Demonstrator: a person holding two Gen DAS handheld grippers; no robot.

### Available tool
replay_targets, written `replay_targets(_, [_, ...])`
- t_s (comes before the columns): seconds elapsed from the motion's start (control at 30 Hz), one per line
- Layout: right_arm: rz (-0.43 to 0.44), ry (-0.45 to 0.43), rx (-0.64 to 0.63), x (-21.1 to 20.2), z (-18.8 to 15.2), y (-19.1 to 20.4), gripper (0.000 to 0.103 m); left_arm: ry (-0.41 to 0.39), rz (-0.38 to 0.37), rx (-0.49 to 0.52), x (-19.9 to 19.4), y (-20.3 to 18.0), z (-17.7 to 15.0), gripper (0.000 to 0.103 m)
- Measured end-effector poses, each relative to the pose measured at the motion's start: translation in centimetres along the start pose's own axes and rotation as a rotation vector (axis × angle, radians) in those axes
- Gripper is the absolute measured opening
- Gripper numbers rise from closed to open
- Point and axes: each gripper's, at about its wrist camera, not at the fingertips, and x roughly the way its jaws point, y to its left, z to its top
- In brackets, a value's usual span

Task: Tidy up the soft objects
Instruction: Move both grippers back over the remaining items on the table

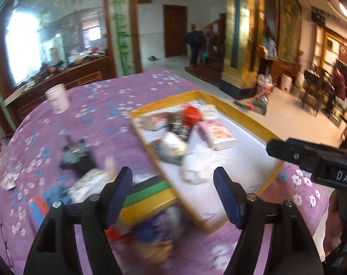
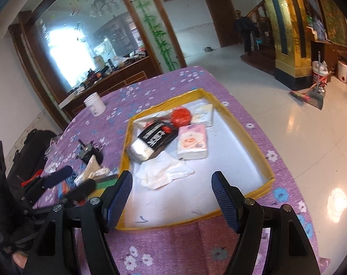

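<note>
A yellow-rimmed white tray (image 2: 262, 160) lies on the purple flowered tablecloth. In it are a pink tissue pack (image 2: 192, 141), a black packet (image 2: 154, 141), a red round thing (image 2: 181, 115), a pale pack (image 2: 203, 112) and a white cloth (image 2: 162, 171). The tray (image 1: 253, 123) also shows in the left wrist view, with the pink pack (image 1: 217, 135) and white cloth (image 1: 194, 167). My left gripper (image 1: 173, 194) is open and empty above the tray's near left corner. My right gripper (image 2: 171, 197) is open and empty above the tray's near edge.
A white cup (image 2: 95, 107) stands at the table's far left. Left of the tray lie loose items: a dark gadget (image 1: 78, 158), a green and yellow box (image 1: 148, 197), a blue packet (image 1: 157, 231). The left gripper's fingers (image 2: 59, 174) show in the right wrist view. The table edge is close on the right.
</note>
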Motion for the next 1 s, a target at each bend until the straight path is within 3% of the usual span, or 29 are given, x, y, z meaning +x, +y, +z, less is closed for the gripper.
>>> replay_targets(0.33, [0.149,0.086,-0.144,3.4,-3.6,6.0,0.076,0.008,0.164,-0.271,-3.2,12.7,-2.9,0.073])
replay_targets(0.6, [0.230,0.147,-0.266,5.3,-6.6,9.8,0.076,0.093,0.272,-0.468,-2.2,21.0,-6.3,0.073])
replay_targets(1.0, [0.275,0.133,-0.255,5.6,-7.1,9.7,0.076,0.193,0.331,-0.557,0.2,24.4,-8.1,0.073])
